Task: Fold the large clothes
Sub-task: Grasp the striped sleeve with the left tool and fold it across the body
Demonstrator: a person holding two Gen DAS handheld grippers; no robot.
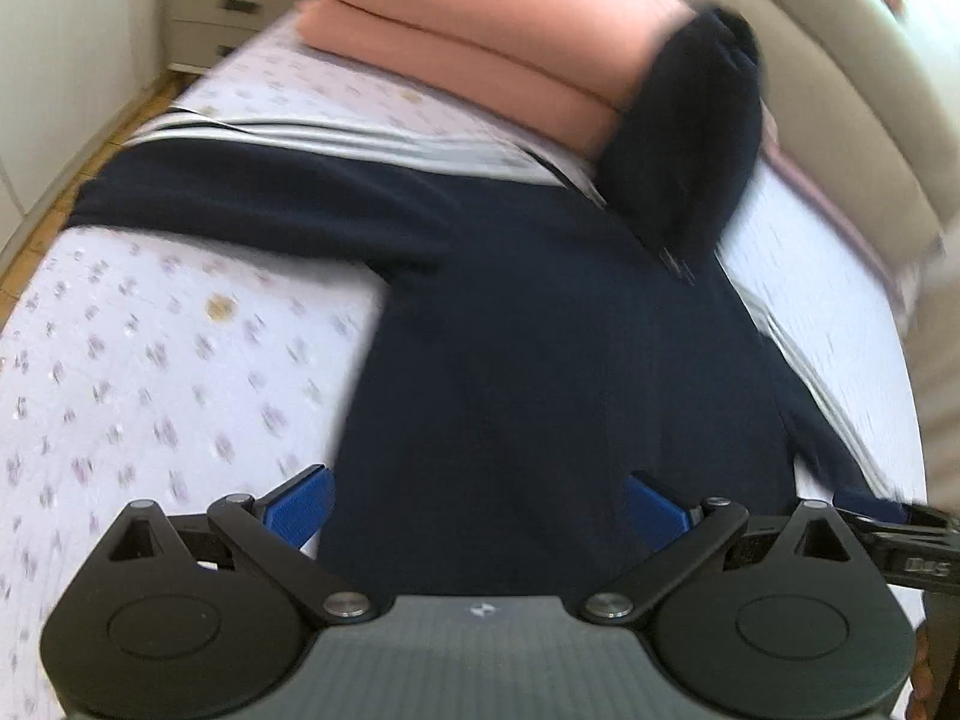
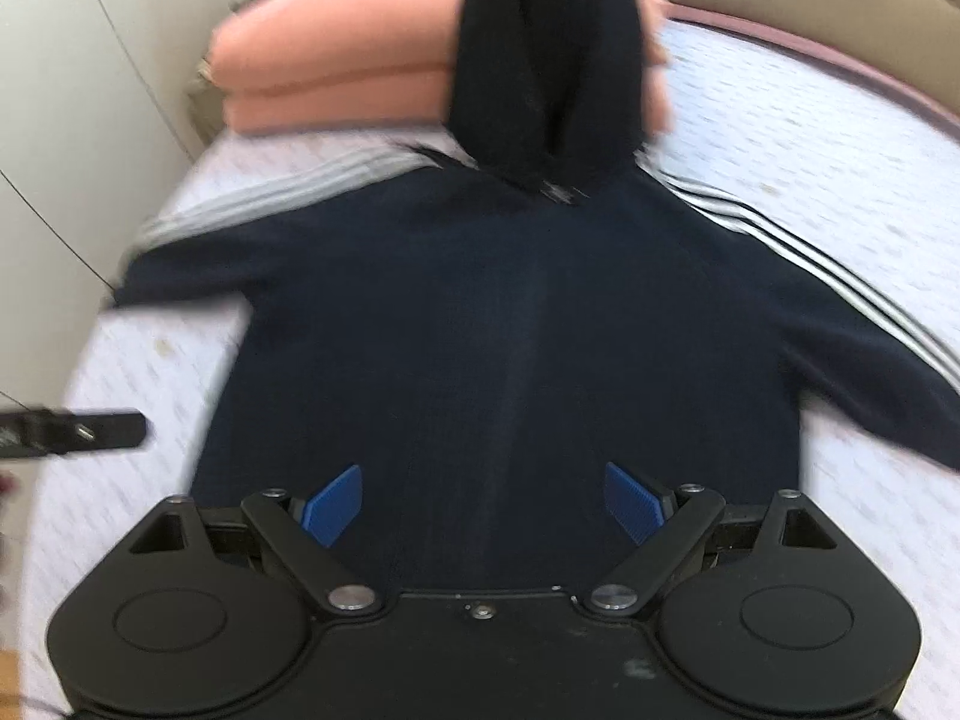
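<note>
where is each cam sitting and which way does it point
Left wrist: sits on the left claw, open, looking up the bed over the hoodie toward the pink blanket; the right claw's tip shows at right.
Right wrist: sits on the right claw, open, centred on the hoodie's hem, facing its hood; the left claw's tip shows at left.
Shared: hoodie, blanket, bed.

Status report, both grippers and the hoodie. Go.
Left gripper open, right gripper open. Navy hoodie spread flat, sleeves out. Hood against pink blankets.
</note>
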